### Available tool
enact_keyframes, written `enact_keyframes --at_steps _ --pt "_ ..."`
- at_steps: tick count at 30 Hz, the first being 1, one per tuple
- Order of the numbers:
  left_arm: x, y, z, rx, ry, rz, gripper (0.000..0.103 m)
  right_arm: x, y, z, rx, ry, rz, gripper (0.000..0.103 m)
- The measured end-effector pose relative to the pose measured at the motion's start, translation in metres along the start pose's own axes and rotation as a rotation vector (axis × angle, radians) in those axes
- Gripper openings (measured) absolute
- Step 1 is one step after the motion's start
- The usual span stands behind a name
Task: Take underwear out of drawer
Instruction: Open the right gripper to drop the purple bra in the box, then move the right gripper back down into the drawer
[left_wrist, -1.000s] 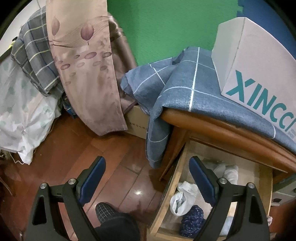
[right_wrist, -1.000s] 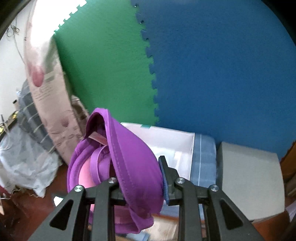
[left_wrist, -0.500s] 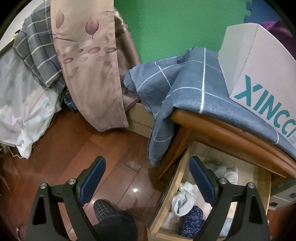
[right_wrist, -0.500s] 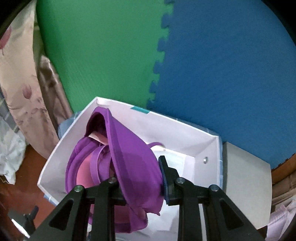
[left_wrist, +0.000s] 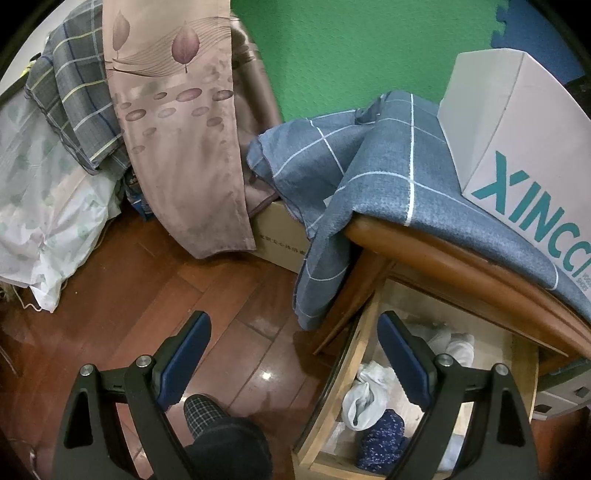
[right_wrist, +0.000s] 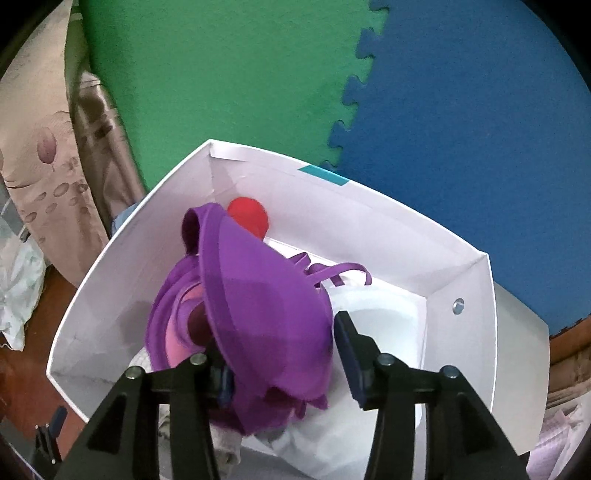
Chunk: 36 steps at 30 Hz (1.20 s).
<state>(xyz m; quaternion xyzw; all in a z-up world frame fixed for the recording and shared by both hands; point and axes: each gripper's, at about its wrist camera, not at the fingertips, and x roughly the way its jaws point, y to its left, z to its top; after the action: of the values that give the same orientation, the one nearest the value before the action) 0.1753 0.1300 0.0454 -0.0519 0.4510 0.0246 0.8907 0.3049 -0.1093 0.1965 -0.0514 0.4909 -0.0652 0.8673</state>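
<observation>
Lowered into white box (right_wrist: 110, 280), right gripper (right_wrist: 284, 354) opening, purple bra (right_wrist: 258, 306) between jaws, left gripper (left_wrist: 291, 354) wide, empty

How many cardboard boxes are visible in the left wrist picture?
2. The white box stands on the blue checked cloth above the drawer; a brown box sits on the floor behind the curtain. Others may be hidden.

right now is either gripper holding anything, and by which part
Left gripper holds nothing. Right gripper is opening around the purple bra, its cup between the fingers, over the white box.
</observation>
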Motion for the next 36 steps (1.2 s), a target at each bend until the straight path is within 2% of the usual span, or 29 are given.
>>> enact_keyframes --at_steps 6,11,15,18,23,27,29,32,36 --pt "0.0 0.002 0.0 0.0 -0.001 0.008 0.09 -0.038 -0.015 -0.012 0.037 -0.062 0.077 0.048" --pt "0.0 0.004 -0.002 -0.003 -0.003 0.021 0.09 -0.086 -0.026 -0.043 0.04 -0.145 0.136 0.05" --pt "-0.001 0.005 -0.003 0.003 -0.01 0.03 0.09 -0.111 -0.031 -0.08 0.023 -0.143 0.199 0.051" --pt "-0.001 0.005 -0.003 0.006 -0.012 0.027 0.09 -0.118 -0.035 -0.119 -0.008 -0.095 0.245 0.051" --pt "-0.003 0.001 -0.004 0.019 -0.016 0.026 0.09 -0.092 -0.038 -0.182 -0.103 0.097 0.29 0.051" --pt "-0.004 -0.004 -0.005 0.039 -0.015 0.024 0.09 -0.04 -0.043 -0.221 -0.159 0.305 0.279 0.051" --pt "-0.003 -0.004 -0.005 0.041 -0.012 0.031 0.09 -0.008 -0.041 -0.241 -0.223 0.418 0.246 0.051" --pt "-0.001 -0.003 -0.004 0.034 -0.006 0.028 0.09 0.032 -0.036 -0.264 -0.314 0.531 0.201 0.051" --pt "0.001 -0.003 -0.003 0.027 0.003 0.017 0.09 0.076 -0.037 -0.284 -0.34 0.643 0.191 0.051"
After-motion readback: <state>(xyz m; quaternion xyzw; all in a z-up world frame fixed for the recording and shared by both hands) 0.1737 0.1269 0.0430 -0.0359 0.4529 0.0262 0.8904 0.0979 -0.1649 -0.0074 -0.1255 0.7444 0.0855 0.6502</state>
